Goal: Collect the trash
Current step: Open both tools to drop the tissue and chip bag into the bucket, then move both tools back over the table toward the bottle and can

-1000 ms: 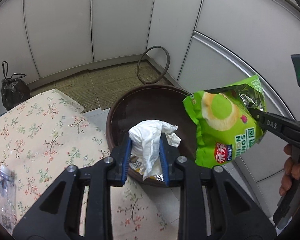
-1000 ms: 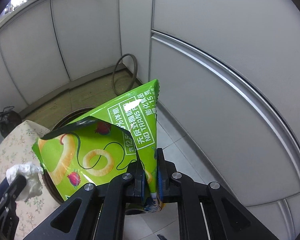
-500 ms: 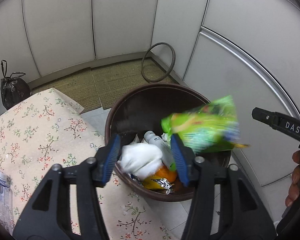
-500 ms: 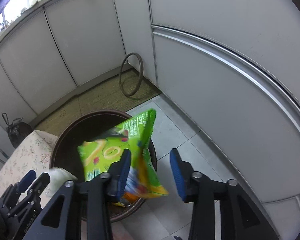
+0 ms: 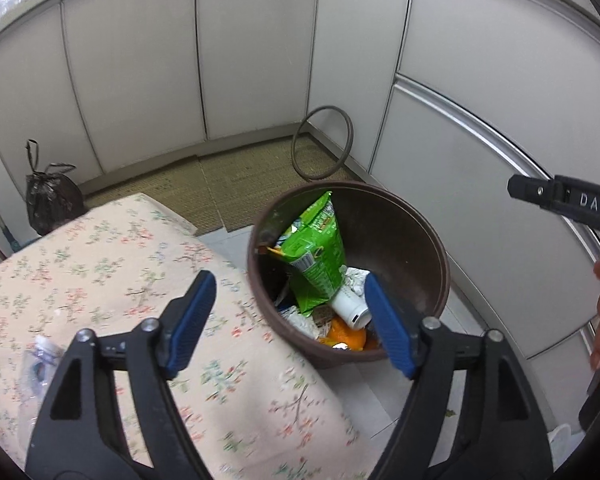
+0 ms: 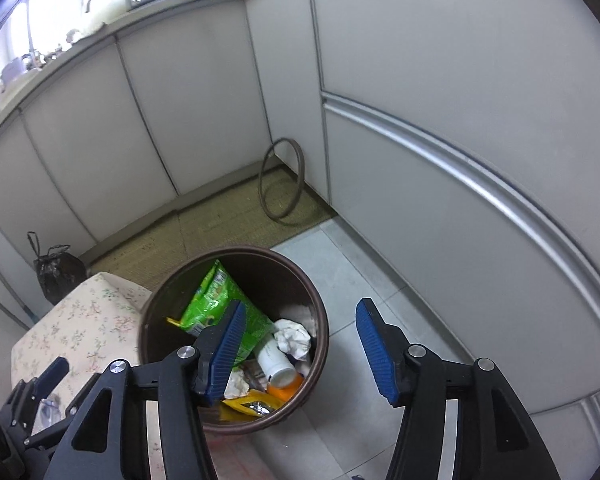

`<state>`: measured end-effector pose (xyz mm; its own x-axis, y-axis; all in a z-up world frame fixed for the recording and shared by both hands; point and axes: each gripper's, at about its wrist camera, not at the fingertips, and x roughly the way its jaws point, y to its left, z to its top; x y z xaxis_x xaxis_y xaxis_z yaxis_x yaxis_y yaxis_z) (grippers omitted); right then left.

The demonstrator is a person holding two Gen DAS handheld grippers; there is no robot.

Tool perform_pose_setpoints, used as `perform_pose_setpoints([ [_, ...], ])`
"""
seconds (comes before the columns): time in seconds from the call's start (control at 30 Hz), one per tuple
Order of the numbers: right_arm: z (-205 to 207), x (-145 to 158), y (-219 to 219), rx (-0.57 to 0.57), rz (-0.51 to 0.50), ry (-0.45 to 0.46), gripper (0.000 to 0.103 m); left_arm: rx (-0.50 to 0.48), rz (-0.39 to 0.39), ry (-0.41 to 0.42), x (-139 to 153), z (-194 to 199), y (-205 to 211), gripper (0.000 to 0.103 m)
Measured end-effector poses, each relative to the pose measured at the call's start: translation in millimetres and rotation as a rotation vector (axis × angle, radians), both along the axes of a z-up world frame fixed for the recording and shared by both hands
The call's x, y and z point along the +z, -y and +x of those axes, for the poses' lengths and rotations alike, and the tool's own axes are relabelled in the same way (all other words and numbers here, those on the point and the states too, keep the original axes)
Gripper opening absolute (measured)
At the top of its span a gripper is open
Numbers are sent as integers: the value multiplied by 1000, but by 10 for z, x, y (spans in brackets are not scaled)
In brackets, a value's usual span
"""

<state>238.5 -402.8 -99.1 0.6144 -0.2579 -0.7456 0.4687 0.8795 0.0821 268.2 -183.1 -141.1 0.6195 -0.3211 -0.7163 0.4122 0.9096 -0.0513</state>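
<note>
A brown round bin (image 5: pixel 428 240) (image 6: pixel 320 316) stands on the floor beside a floral-clothed table (image 5: pixel 100 264) (image 6: pixel 76 328). Inside it lie the green snack bag (image 5: pixel 320 248) (image 6: pixel 208 304), a crumpled white tissue (image 6: pixel 294 338) (image 5: pixel 354 276), a white bottle (image 5: pixel 348 304) (image 6: pixel 274 362) and orange and foil scraps. My left gripper (image 5: pixel 288 320) hovers above the bin's near rim, jaws opening, nothing between them. My right gripper (image 6: pixel 298 344) hangs over the bin too, jaws opening and empty; it also shows in the left wrist view as a right gripper finger (image 5: pixel 560 200).
A clear plastic wrapper (image 5: pixel 40 364) lies on the table's near left. A black tied bag (image 5: pixel 50 200) (image 6: pixel 58 272) sits by the cabinets. A dark ring (image 5: pixel 322 142) (image 6: pixel 280 180) leans in the corner on a woven mat (image 5: pixel 240 176). White cabinet panels enclose the tiled floor.
Both grippers let go: the white tissue and the green snack bag dropped into the bin. Both sets of jaws spread wide and the grippers rose a little.
</note>
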Motion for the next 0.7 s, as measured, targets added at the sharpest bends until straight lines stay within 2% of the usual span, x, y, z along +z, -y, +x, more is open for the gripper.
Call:
perform_pose_setpoints([
  [0.07,-80,111,-89,15,-14,19,62,10,4,17,104,-92,-116,84],
  [0.13,-194,236,-195,33,-22,46,72,22,6,35,212,-186,-241,85],
  [0.33,-500,601,-482,86,-59,131,85,67,-11,80,515,-496,-616,91],
  [0.53,-734,842,-834,170,-77,172,87,85,-23,134,740,-799,-959,95],
  [0.7,-800,856,-1158,255,-102,156,88,98,-5,158,813,-988,-1261,97],
])
